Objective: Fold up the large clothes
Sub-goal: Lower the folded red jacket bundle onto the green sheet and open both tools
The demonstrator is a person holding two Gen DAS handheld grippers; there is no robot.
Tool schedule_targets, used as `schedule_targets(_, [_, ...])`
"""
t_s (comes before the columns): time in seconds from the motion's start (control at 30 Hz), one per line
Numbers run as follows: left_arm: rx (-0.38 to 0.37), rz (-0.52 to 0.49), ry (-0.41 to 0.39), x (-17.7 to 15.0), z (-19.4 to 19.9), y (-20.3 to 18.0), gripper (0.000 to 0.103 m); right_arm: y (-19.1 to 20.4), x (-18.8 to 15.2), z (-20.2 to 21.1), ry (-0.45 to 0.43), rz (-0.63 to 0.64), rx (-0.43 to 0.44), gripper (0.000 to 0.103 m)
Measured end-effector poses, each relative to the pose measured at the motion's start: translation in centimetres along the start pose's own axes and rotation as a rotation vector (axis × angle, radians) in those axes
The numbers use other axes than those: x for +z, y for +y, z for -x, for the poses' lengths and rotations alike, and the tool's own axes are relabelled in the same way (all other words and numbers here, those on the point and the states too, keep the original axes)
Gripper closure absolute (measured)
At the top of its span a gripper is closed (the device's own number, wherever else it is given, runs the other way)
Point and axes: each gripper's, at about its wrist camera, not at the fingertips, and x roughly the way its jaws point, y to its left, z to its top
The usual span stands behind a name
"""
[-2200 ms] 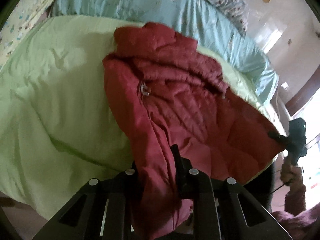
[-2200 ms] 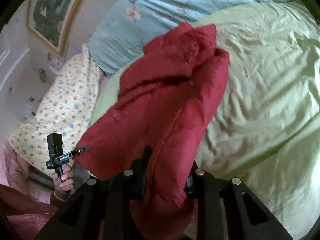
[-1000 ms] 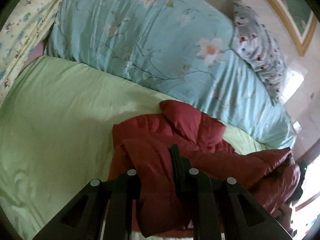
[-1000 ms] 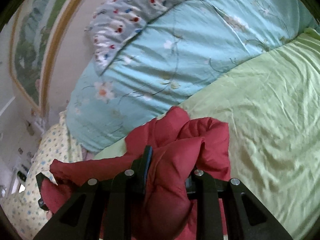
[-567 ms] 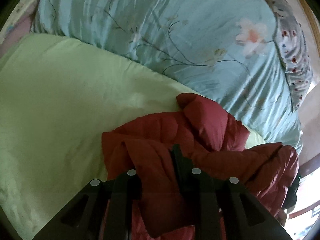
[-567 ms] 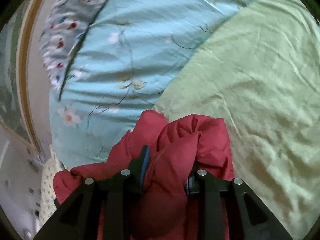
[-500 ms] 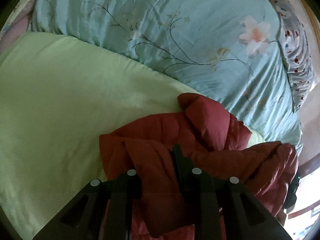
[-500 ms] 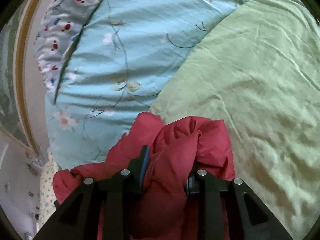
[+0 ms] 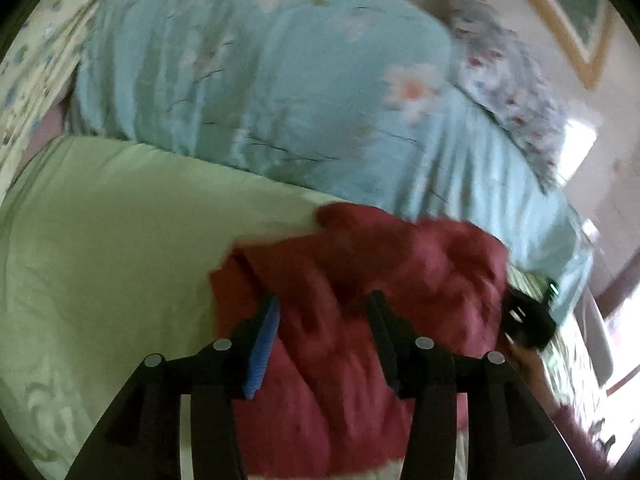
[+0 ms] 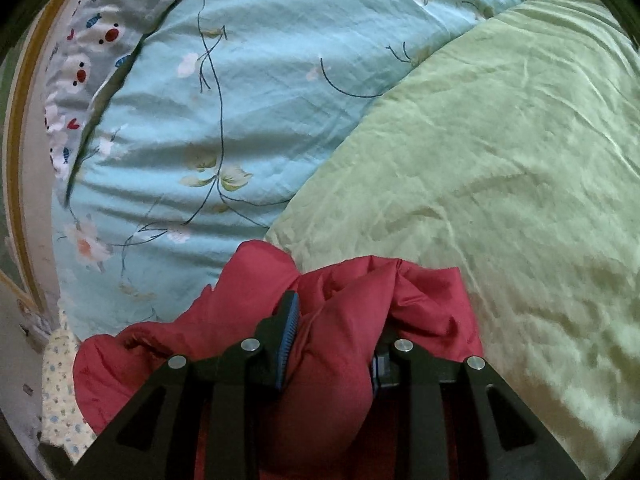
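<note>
A dark red padded jacket (image 9: 400, 264) lies bunched on the green sheet (image 9: 100, 260), close to the blue quilt. My left gripper (image 9: 324, 300) stands over its near edge and its jaws are opening. The fabric sits loosely between them, and the blue pad of the left finger (image 9: 264, 344) shows bare. The left wrist view is blurred. My right gripper (image 10: 336, 312) is shut on a thick fold of the jacket (image 10: 240, 300), which bulges up between its fingers and hides the right pad. In the left wrist view the right gripper (image 9: 528, 320) appears at the jacket's far right end.
A light blue floral quilt (image 10: 260, 80) is piled behind the jacket, with a grey patterned pillow (image 10: 88, 52) at its far end. A framed picture (image 9: 560, 20) hangs on the wall. Yellow patterned bedding (image 9: 24, 60) lies at the left. Green sheet (image 10: 500, 160) spreads to the right.
The left jaws have spread apart and no longer pinch the jacket fold. Both grippers carried the jacket towards the quilt and set it down; the right grip is unchanged.
</note>
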Motion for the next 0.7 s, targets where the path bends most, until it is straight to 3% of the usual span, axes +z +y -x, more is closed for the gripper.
schedule_targets(0.2, [0.009,-0.177,0.069,-4.2,-2.4,-5.3,0.058,0.4,0.3,-0.6,-0.018,0.013,-0.030,0.074])
schedule_targets(0.27, [0.051,-0.206,0.111,-5.3,-4.5,-6.4,0.058,0.4,0.4,-0.5,-0.016,0.008,-0.025,0.073])
schedule_targets(0.33, [0.145,-0.258,0.127,-6.5,-6.9,-7.1,0.058,0.4,0.6,-0.1,-0.005,0.003,-0.012,0.072])
schedule_targets(0.43, [0.230,-0.278,0.118,-6.8,-9.5,-7.0,0.055,0.8,1.0,1.5,0.006,0.011,0.007,0.064])
schedule_targets(0.57, [0.272,-0.252,0.101,-5.9,-11.3,-7.0,0.055,2.9,0.1,6.0,-0.071,0.117,0.006,0.039])
schedule_targets(0.7, [0.305,-0.262,0.092,-5.7,-12.4,-7.1,0.055,5.7,-2.9,8.9,-0.077,0.283,0.030,0.037])
